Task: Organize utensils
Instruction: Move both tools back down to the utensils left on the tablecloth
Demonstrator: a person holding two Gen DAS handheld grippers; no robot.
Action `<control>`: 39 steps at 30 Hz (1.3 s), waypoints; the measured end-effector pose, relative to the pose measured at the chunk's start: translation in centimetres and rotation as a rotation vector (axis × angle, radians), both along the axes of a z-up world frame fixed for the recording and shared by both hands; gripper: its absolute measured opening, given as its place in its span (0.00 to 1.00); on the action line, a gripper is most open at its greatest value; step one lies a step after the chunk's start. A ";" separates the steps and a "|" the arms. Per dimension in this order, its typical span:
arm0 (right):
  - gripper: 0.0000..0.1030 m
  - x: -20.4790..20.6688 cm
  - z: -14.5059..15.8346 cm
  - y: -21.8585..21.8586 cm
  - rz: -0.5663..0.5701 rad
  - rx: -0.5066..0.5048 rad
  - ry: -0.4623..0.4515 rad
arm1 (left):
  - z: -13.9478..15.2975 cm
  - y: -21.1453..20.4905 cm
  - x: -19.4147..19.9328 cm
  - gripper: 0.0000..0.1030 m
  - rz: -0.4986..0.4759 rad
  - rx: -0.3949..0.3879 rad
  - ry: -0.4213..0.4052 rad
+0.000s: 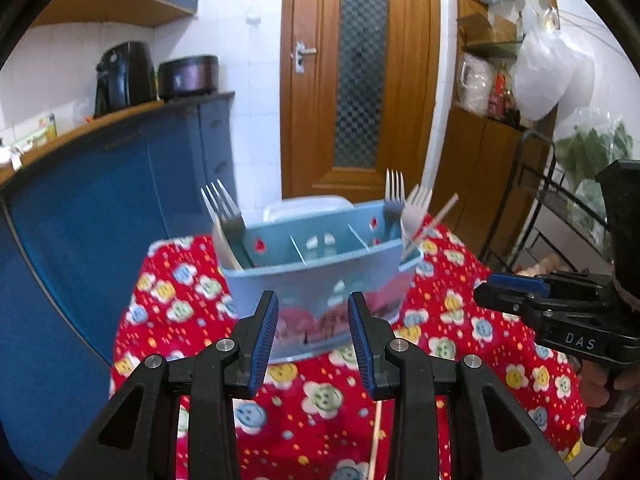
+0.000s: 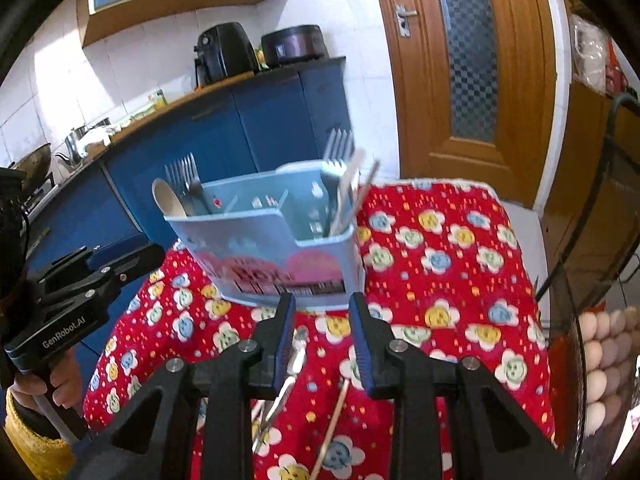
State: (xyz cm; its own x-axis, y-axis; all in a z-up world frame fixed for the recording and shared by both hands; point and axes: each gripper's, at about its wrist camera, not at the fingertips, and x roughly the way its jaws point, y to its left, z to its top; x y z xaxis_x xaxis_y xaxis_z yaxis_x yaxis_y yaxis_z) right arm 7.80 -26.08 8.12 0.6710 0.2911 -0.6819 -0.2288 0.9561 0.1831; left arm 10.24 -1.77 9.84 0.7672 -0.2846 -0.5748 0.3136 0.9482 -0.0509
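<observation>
Pickup step in hand — light-blue plastic three-compartment utensil caddy (image 2: 276, 240) sits on red flower-print cloth (image 2: 440, 256), both grippers (image 1: 313, 334) (image 2: 322, 340) spread and empty — loose silver metal utensil (image 2: 294, 364) is to be pinched next.

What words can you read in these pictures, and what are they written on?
"DAS" stands on the black body of the right gripper, seen from the left wrist camera.
"GenRobot.AI" stands on the black body of the left gripper, seen from the right wrist camera.
The dark print on the front of the blue utensil holder is too blurred to read.
The packets on the counter are too small to read.
</observation>
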 end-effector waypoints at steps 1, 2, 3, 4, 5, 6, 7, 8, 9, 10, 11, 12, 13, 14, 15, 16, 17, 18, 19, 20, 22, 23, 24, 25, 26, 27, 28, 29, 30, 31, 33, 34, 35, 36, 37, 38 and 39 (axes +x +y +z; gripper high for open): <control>0.31 0.0 -0.4 -0.1 0.001 -0.001 0.013 | -0.5 -0.2 0.0 0.36 -0.003 0.000 0.013; 0.31 -0.1 -0.8 -0.1 0.002 -0.005 0.024 | -0.7 -0.3 0.1 0.36 -0.005 0.001 0.021; 0.31 -0.1 -1.2 -0.1 0.001 -0.012 0.034 | -1.2 -0.5 0.2 0.36 -0.009 0.003 0.034; 0.31 -0.1 -1.5 -0.1 0.001 -0.018 0.042 | -1.5 -0.7 0.2 0.36 -0.011 0.006 0.042; 0.31 -0.1 -1.9 0.0 0.000 -0.028 0.054 | -2.0 -1.0 0.2 0.36 -0.015 0.013 0.053; 0.31 -0.2 -2.4 0.0 0.001 -0.036 0.068 | -2.4 -1.3 0.3 0.36 -0.019 0.019 0.063; 0.31 -0.2 -2.8 0.1 0.001 -0.041 0.079 | -2.7 -1.5 0.3 0.36 -0.024 0.024 0.072; 0.31 -0.2 -3.2 0.1 0.002 -0.044 0.091 | -3.3 -1.8 0.4 0.36 -0.031 0.032 0.085; 0.31 -0.3 -3.7 0.0 0.002 -0.048 0.107 | -3.6 -2.0 0.5 0.36 -0.035 0.037 0.092; 0.31 -0.3 -4.1 0.0 0.000 -0.051 0.117 | -3.9 -2.2 0.5 0.36 -0.039 0.043 0.100; 0.31 -0.4 -4.4 -0.1 0.000 -0.051 0.126 | -4.1 -2.4 0.6 0.36 -0.044 0.051 0.108; 0.31 -0.4 -4.8 -0.1 0.000 -0.053 0.139 | -4.5 -2.7 0.7 0.36 -0.050 0.059 0.118; 0.31 -0.4 -5.1 -0.2 -0.001 -0.055 0.148 | -4.8 -2.9 0.8 0.36 -0.054 0.066 0.125; 0.31 -0.4 -5.5 -0.3 0.000 -0.058 0.158 | -5.0 -3.1 0.9 0.36 -0.059 0.073 0.133; 0.31 -0.4 -5.8 -0.3 0.001 -0.062 0.167 | -5.3 -3.4 1.0 0.36 -0.063 0.080 0.142; 0.31 -0.4 -6.0 -0.3 0.001 -0.066 0.174 | -5.6 -3.6 1.0 0.36 -0.068 0.086 0.152; 0.31 -0.4 -6.4 -0.3 0.002 -0.073 0.186 | -5.9 -3.8 1.1 0.36 -0.071 0.090 0.158; 0.31 -0.4 -6.7 -0.3 0.003 -0.076 0.195 | -6.2 -4.0 1.1 0.36 -0.077 0.096 0.167; 0.31 -0.4 -7.0 -0.3 0.002 -0.078 0.206 | -6.4 -4.2 1.2 0.36 -0.081 0.101 0.174; 0.31 -0.4 -7.2 -0.3 0.002 -0.078 0.215 | -6.8 -4.4 1.2 0.36 -0.087 0.108 0.183; 0.31 -0.2 -7.8 -0.3 -0.001 -0.080 0.237 | -7.4 -4.9 1.3 0.36 -0.095 0.119 0.198; 0.31 -0.1 -8.1 -0.3 -0.004 -0.082 0.247 | -7.7 -5.0 1.4 0.36 -0.100 0.123 0.206; 0.31 -0.1 -8.4 -0.3 -0.004 -0.083 0.255 | -7.9 -5.2 1.5 0.36 -0.105 0.124 0.214; 0.31 0.0 -8.6 -0.3 -0.004 -0.083 0.263 | -8.2 -5.4 1.6 0.36 -0.113 0.128 0.226; 0.31 0.0 -8.8 -0.3 -0.004 -0.082 0.270 | -8.4 -5.6 1.7 0.36 -0.118 0.135 0.233; 0.31 0.0 -9.1 -0.2 -0.001 -0.079 0.278 | -8.6 -5.8 1.8 0.36 -0.120 0.140 0.236; 0.31 0.1 -9.4 -0.2 0.003 -0.075 0.289 | -8.9 -6.0 1.9 0.36 -0.122 0.151 0.243; 0.31 0.1 -9.6 -0.2 0.002 -0.075 0.294 | -9.1 -6.1 2.0 0.36 -0.123 0.157 0.248; 0.31 0.1 -9.7 -0.2 0.002 -0.076 0.291 | -9.4 -6.2 2.1 0.36 -0.123 0.163 0.257; 0.31 0.1 -9.7 -0.2 0.003 -0.076 0.287 | -9.6 -6.3 2.2 0.36 -0.123 0.166 0.267; 0.31 0.2 -9.7 -0.3 0.004 -0.074 0.286 | -10.1 -6.4 2.5 0.36 -0.124 0.170 0.281; 0.31 0.2 -9.7 -0.3 0.005 -0.072 0.283 | -10.3 -6.4 2.6 0.36 -0.124 0.173 0.287; 0.31 0.2 -9.7 -0.3 0.005 -0.072 0.280 | -10.4 -6.4 2.6 0.36 -0.126 0.176 0.294; 0.31 0.2 -9.7 -0.2 0.007 -0.072 0.278 | -10.6 -6.5 2.7 0.36 -0.131 0.178 0.301; 0.31 0.2 -9.7 -0.2 0.009 -0.072 0.276 | -10.7 -6.5 2.7 0.36 -0.135 0.177 0.305; 0.30 0.2 -9.7 -0.3 0.010 -0.072 0.274 | -10.8 -6.6 2.8 0.36 -0.139 0.175 0.308; 0.29 0.2 -9.8 -0.3 0.010 -0.071 0.275 | -10.9 -6.7 2.9 0.36 -0.144 0.176 0.311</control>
